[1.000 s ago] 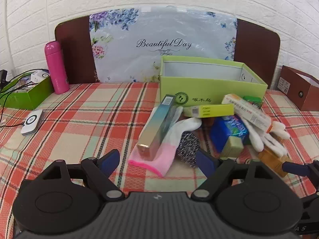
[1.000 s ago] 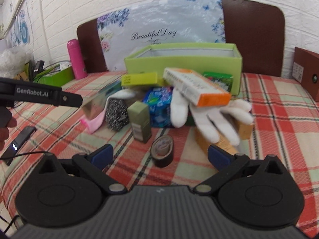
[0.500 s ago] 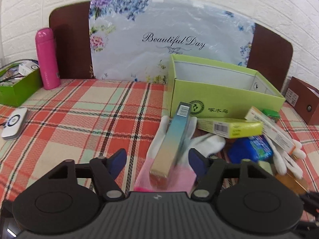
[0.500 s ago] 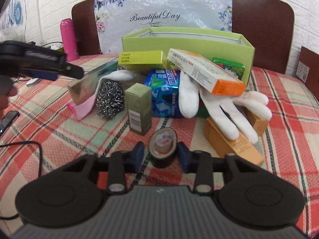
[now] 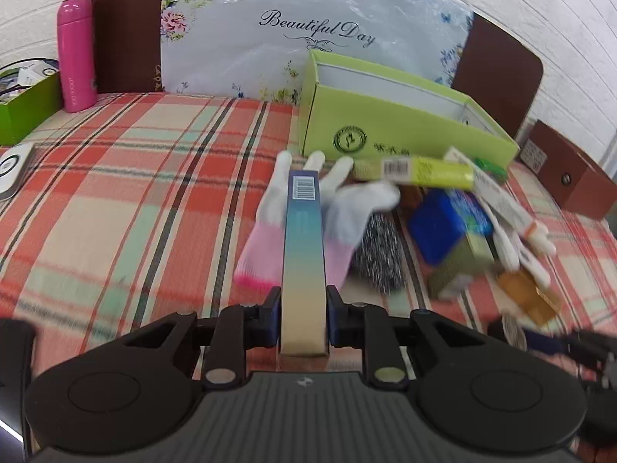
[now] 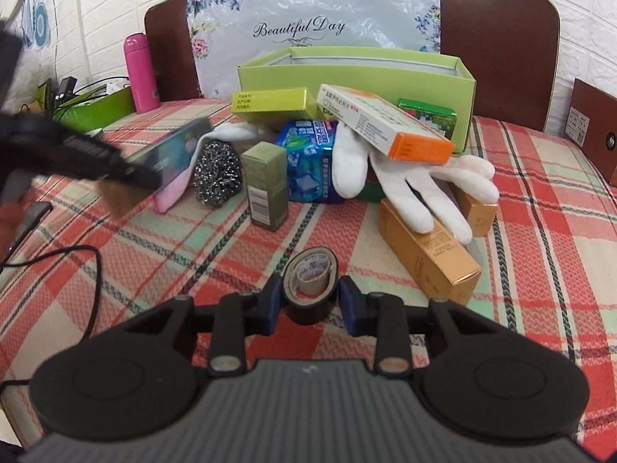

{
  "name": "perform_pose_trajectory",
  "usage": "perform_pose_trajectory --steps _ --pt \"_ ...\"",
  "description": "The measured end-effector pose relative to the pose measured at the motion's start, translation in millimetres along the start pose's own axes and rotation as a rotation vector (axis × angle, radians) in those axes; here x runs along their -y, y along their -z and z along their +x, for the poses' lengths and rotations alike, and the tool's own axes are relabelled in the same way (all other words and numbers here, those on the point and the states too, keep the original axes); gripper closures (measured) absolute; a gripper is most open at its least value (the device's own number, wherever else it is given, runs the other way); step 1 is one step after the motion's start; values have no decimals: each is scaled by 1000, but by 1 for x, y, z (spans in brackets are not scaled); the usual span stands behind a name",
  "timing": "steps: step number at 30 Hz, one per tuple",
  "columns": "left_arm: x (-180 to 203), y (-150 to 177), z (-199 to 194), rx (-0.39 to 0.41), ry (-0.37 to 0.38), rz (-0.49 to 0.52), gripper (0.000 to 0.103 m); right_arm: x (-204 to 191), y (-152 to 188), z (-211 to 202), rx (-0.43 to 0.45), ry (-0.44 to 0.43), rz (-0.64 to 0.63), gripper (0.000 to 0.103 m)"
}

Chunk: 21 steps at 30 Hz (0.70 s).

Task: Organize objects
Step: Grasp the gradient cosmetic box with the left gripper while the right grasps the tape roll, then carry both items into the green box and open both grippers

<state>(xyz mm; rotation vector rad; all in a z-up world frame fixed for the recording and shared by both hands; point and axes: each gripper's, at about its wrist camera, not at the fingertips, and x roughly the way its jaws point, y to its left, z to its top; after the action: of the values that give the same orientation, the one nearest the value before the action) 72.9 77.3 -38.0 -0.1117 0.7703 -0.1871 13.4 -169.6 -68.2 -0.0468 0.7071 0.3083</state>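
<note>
Both jaws have closed: left on one long box (image 5: 303, 254), right on one tape roll (image 6: 309, 284).

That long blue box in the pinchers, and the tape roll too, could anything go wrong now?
Maybe. The left gripper holds the long blue box only at its near end, so the far end might droop or swing into the pink-cuffed glove. The right gripper is closed around the tape roll, which is round, so it could slip out or roll away. Carrying it to the green box means passing over the pile, where the orange-ended carton sits tilted and could get knocked.
</note>
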Motion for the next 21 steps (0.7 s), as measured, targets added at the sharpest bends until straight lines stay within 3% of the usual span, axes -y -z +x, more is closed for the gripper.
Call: perform_pose_trajectory --steps 12,14,21 --pt "-4 -10 20 -6 -30 -24 75 0 -3 5 6 5 -3 69" --pt "-6 -8 18 -3 -16 -51 80 -2 -2 5 8 5 -11 69" --pt "0 -14 -7 52 9 -31 81 0 -9 -7 33 -40 8 73"
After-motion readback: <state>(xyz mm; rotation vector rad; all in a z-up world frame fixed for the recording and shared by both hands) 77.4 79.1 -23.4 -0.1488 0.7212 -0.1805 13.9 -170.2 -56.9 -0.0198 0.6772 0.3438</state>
